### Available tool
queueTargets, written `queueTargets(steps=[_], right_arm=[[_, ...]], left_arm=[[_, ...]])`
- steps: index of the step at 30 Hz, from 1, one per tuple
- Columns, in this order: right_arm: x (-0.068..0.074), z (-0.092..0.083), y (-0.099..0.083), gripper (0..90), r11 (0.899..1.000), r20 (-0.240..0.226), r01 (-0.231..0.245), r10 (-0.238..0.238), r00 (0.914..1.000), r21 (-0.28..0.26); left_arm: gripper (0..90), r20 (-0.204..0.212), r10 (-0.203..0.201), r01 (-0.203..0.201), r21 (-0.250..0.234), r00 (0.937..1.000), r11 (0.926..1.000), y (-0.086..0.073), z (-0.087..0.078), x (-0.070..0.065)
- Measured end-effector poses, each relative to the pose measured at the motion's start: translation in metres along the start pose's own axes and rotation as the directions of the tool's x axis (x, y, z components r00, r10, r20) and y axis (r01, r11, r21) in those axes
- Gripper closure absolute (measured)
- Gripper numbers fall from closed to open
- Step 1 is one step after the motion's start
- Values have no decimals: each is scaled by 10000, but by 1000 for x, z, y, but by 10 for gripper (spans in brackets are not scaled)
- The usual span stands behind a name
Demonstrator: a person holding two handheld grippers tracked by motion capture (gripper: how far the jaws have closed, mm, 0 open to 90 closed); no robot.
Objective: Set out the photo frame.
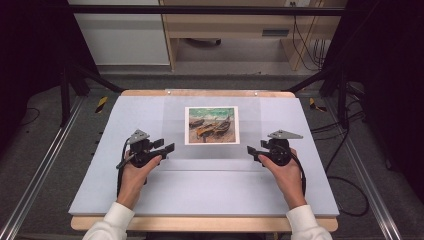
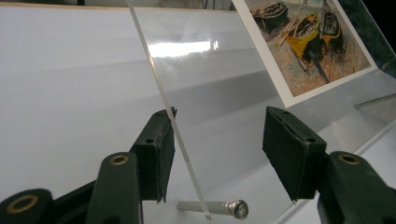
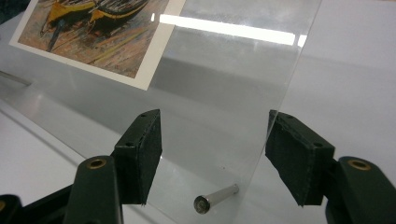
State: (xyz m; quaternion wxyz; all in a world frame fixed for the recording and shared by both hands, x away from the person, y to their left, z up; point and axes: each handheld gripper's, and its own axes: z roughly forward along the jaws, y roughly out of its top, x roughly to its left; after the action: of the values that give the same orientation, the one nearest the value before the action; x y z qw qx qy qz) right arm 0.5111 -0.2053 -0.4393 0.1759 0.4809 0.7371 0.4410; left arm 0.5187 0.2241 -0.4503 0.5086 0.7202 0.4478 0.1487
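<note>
1. I am holding my left claw (image 1: 169, 148) partly open astride the clear sheet's (image 2: 219, 79) left edge, pads not pressing.
2. My right claw (image 1: 253, 150) is gaping likewise astride its right edge, near a metal pin (image 3: 215, 197).
3. The boat picture (image 1: 212, 125) is lying under the sheet, mid-tabletop (image 1: 310, 165).

Bright overhead light, white glare streaks on clear sheet (image 2: 187, 46), dark surroundings.
</note>
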Motion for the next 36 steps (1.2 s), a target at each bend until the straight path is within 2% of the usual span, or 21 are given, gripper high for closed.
queueTargets(steps=[9, 12, 19, 27, 36], right_arm=[[2, -2, -3, 380, 9999, 57, 148, -147, 9999, -83], [4, -3, -5, 393, 9999, 39, 69, -69, 10000, -99], [5, -7, -7, 423, 9995, 129, 305, -304, 9995, -42], [7, -13, -11, 477, 9995, 213, 284, -281, 9994, -110], [10, -14, -11, 493, 9990, 406, 433, -427, 9983, -139]], left_arm=[[435, -43, 20, -20, 95, 10000, 10000, -4, -4, -3], [444, -74, 40, -39, 134, 10000, 9999, -5, -6, -4], [469, -175, 141, -137, 225, 9997, 9997, -6, -9, -7], [510, -299, 57, -50, 235, 9995, 9997, -9, -15, -11], [539, -362, -145, 151, 182, 9992, 9997, -14, -19, -12]])
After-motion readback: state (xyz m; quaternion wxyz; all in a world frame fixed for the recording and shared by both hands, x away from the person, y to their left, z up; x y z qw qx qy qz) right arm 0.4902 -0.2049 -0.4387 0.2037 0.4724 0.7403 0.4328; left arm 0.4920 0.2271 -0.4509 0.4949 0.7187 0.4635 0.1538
